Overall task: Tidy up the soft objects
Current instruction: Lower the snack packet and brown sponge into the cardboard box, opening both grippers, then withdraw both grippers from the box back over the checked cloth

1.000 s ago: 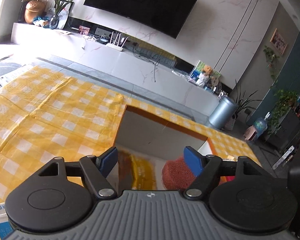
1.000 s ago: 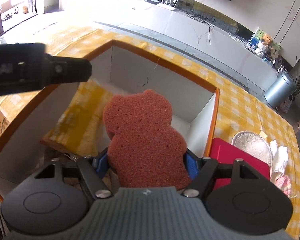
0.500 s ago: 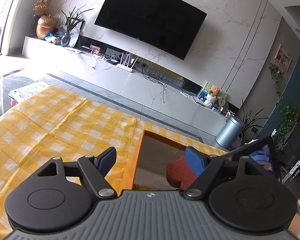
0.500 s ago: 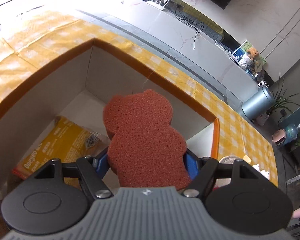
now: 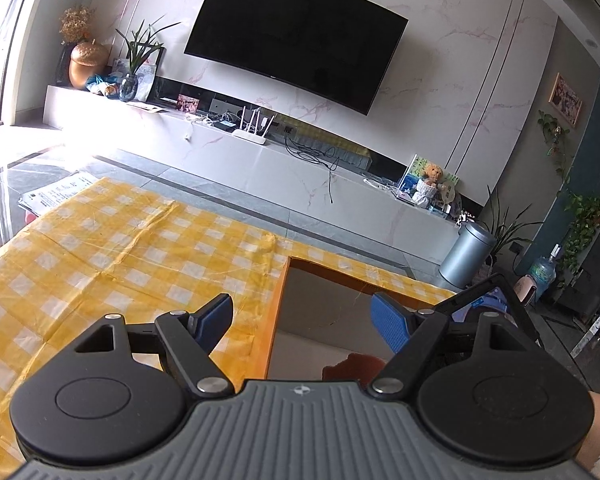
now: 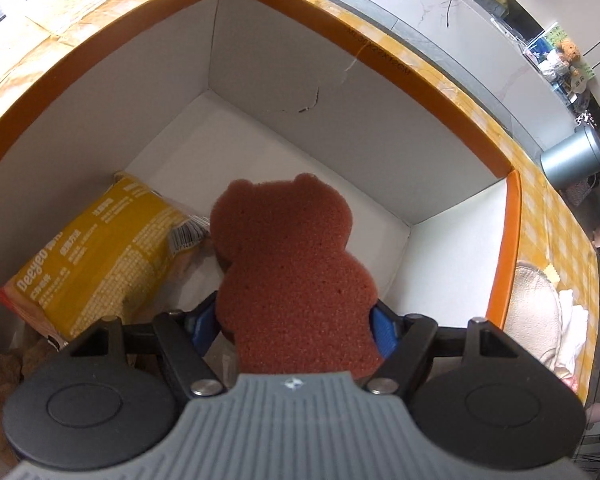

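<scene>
Big black television (image 5: 296, 38) on marble wall. Below it, long white console (image 5: 260, 160) with router (image 5: 250, 134), small teddy bear (image 5: 430, 178), copper pot (image 5: 86, 65), potted plant (image 5: 134, 66). Grey bin (image 5: 466, 254) on floor beside console's right end. Yellow checked tablecloth (image 5: 112, 248) on table.

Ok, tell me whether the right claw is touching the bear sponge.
Touching. The right wrist view shows the right claw with both blue pads pressed against the sides of the bear sponge.
</scene>
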Demonstrator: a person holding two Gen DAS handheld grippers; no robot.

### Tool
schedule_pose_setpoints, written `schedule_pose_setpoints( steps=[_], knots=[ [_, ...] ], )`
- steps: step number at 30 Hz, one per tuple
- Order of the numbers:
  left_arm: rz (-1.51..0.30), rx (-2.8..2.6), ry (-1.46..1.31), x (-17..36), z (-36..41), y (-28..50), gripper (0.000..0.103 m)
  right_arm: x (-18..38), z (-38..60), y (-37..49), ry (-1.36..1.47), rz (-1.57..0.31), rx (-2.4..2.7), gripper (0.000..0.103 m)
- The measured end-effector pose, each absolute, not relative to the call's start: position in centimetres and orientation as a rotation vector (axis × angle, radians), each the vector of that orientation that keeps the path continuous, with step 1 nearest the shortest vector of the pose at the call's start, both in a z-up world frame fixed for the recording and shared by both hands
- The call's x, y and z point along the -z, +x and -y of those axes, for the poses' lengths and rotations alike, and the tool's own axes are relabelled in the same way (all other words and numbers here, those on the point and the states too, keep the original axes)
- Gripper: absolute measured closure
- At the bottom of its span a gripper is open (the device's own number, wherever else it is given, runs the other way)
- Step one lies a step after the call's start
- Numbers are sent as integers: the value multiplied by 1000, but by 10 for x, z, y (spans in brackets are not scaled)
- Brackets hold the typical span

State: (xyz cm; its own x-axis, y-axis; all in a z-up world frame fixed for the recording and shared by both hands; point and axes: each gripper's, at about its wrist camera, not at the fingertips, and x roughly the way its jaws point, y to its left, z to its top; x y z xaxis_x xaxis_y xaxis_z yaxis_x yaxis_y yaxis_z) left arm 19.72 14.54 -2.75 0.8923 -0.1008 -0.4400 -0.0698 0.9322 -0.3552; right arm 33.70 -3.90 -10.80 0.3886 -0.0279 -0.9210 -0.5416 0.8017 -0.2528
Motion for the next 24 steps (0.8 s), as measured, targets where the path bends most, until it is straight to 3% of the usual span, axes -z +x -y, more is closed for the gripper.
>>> schedule_pose_setpoints(
  steps=[3, 6, 9, 12, 18, 19, 21, 23, 24],
  knots=[
    [-477, 13, -378, 29, -146, 197, 11, 107, 39, 339, -587, -1130, -350, 28],
    [-480, 10, -385, 30, -149, 196, 11, 110, 35, 329, -614, -1105, -374, 18],
    [-479, 7, -392, 30, -150, 196, 11, 101, 37, 313, -644, -957, -381, 5],
    [-481, 8, -399, 29, -151, 195, 11, 88, 43, 298, -668, -822, -415, 3],
    [-483, 1, -402, 29, -151, 196, 11, 56, 63, 280, -530, -731, -419, 3],
    [-483, -2, -406, 29, -152, 195, 11, 51, 67, 274, -502, -713, -457, 7],
    [-482, -5, -416, 29, -154, 195, 11, 45, 71, 273, -460, -733, -569, 30],
    [-484, -8, -426, 29, -157, 195, 11, 47, 64, 274, -386, -848, -686, 70],
    [-486, -10, -425, 29, -157, 194, 11, 51, 60, 275, -353, -906, -723, 81]
  ],
)
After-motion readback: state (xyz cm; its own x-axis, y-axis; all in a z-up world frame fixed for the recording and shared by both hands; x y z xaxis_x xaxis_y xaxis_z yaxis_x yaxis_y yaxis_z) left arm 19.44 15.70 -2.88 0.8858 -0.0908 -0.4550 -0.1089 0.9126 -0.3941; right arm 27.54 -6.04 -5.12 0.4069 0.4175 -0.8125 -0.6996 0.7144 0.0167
